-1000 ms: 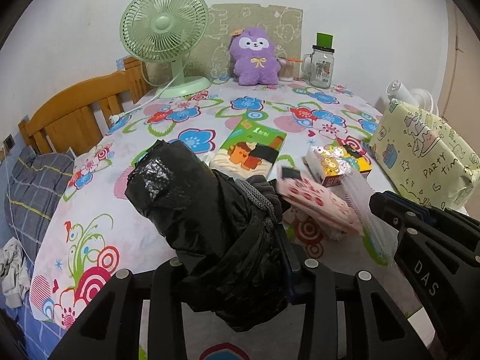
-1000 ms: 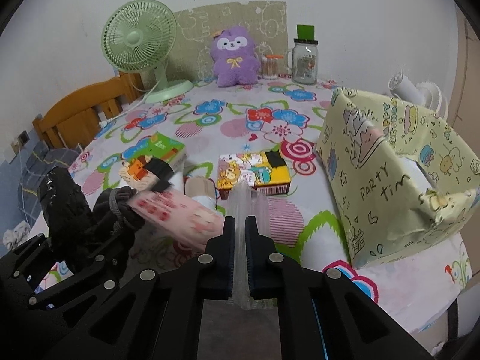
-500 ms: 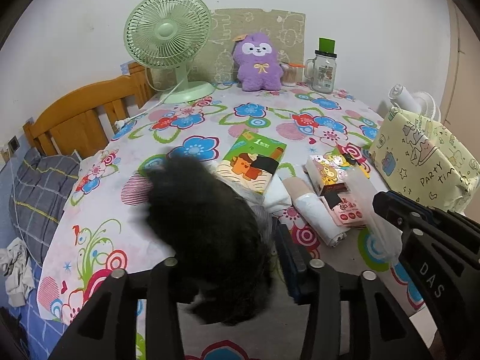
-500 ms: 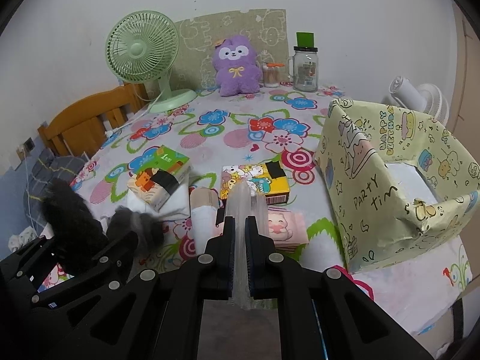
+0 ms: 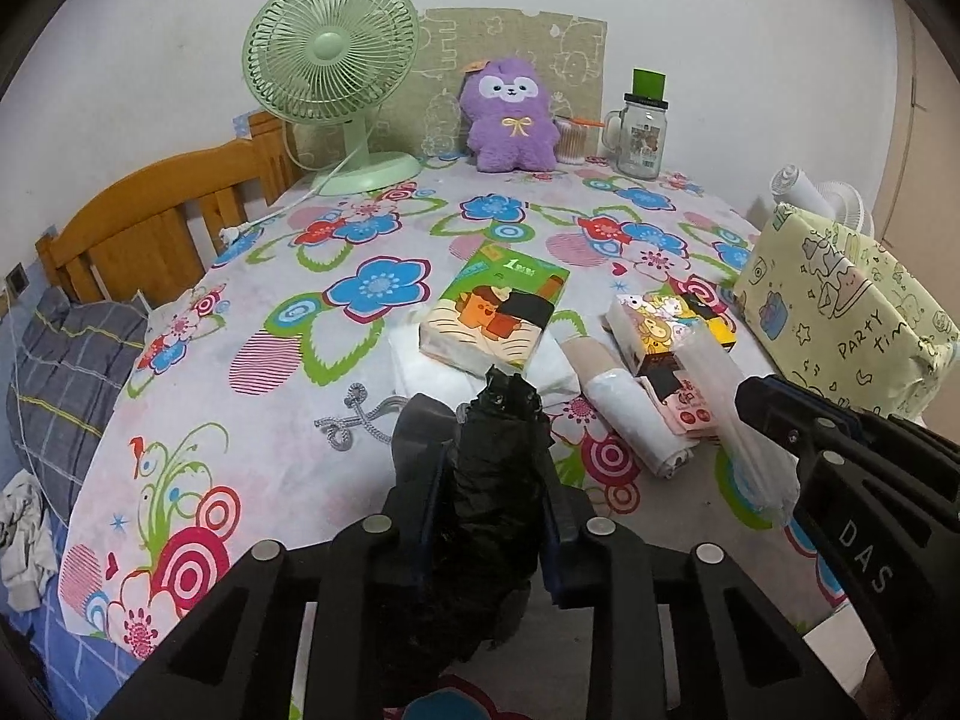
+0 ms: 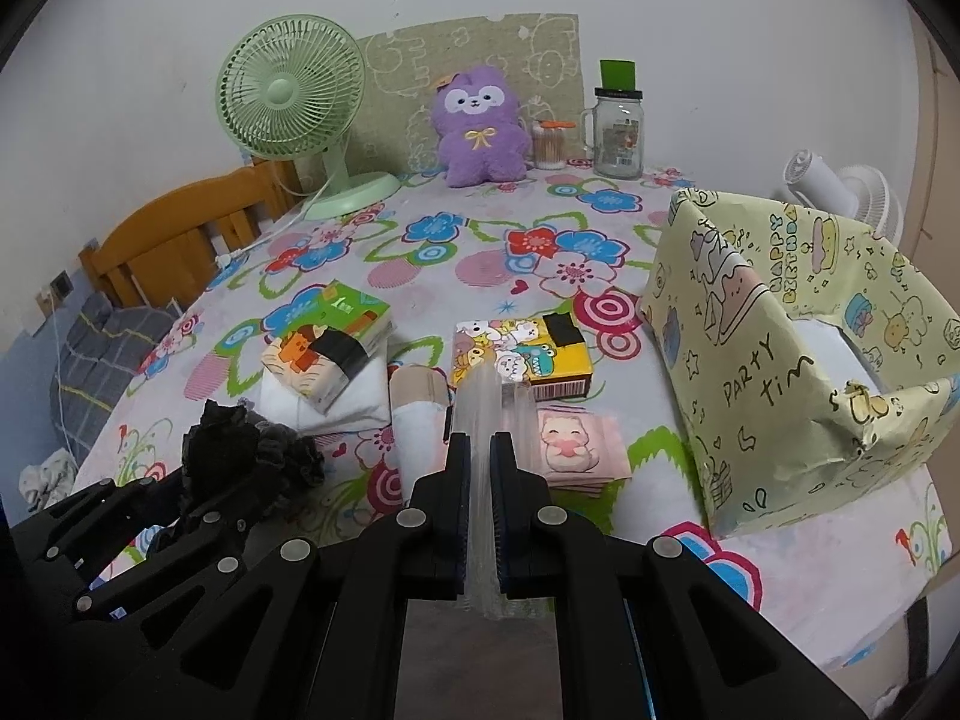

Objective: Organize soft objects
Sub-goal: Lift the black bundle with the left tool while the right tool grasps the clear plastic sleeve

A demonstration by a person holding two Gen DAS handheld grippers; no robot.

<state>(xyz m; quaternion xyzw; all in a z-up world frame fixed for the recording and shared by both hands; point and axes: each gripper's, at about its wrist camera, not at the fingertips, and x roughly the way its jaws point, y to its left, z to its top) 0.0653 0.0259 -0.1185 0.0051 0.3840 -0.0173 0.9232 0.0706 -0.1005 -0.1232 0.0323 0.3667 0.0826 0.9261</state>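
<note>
Left gripper (image 5: 489,474) angled down over the near table edge, jaws clamped on a crumpled black plastic bag (image 5: 486,480); the bag stands up between the fingers and bulges out below them. A grey braided cord (image 5: 354,417) lies on the cloth just left of it.

Right gripper (image 6: 477,468) also tilted down, jaws pressed together on a clear, ribbed plastic strip (image 6: 486,396) that sticks out forward past the tips.

Beyond the tips, on the floral tablecloth (image 6: 480,240): a pink tissue pack (image 6: 576,441), a white roll (image 5: 636,414), a yellow cartoon tissue pack (image 6: 519,357), a green tissue pack (image 6: 327,345) resting on a folded white cloth (image 6: 354,405).

To the right, a box wrapped in yellow party paper (image 6: 798,360), open at the top; something white shows inside, not identifiable.

Far edge: green fan (image 6: 288,96), purple plush toy (image 6: 477,126), glass jar mug (image 6: 618,132).
</note>
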